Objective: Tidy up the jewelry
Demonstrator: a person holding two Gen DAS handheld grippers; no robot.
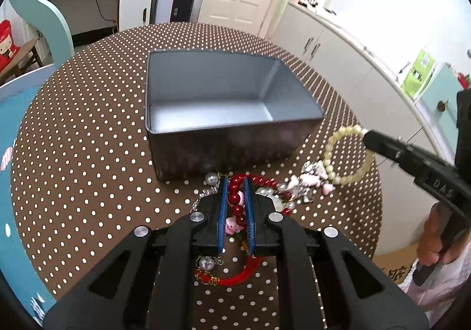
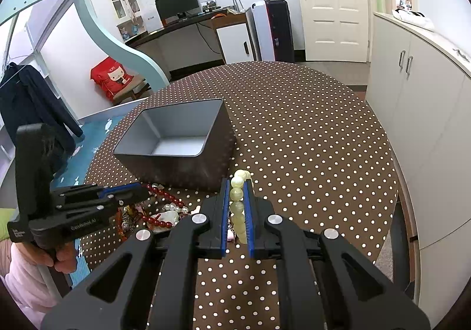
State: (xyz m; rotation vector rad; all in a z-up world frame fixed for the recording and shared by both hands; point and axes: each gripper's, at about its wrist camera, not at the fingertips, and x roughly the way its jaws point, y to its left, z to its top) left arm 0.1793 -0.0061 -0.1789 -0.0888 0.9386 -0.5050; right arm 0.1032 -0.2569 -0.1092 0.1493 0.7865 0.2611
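Left wrist view: left gripper (image 1: 236, 182) fingers clamp the red bead strand (image 1: 235, 200), grey box (image 1: 223, 106) at twelve o'clock. Right wrist view: right gripper (image 2: 236, 184) fingers pinch the pale bead bracelet (image 2: 237, 197), box at eleven o'clock.

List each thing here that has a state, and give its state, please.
Left gripper: shut on the red bracelet.
Right gripper: shut on the pale bracelet.
Tin: open, empty.
Jewelry pile: loose on the table, outside the tin.
Door: closed.
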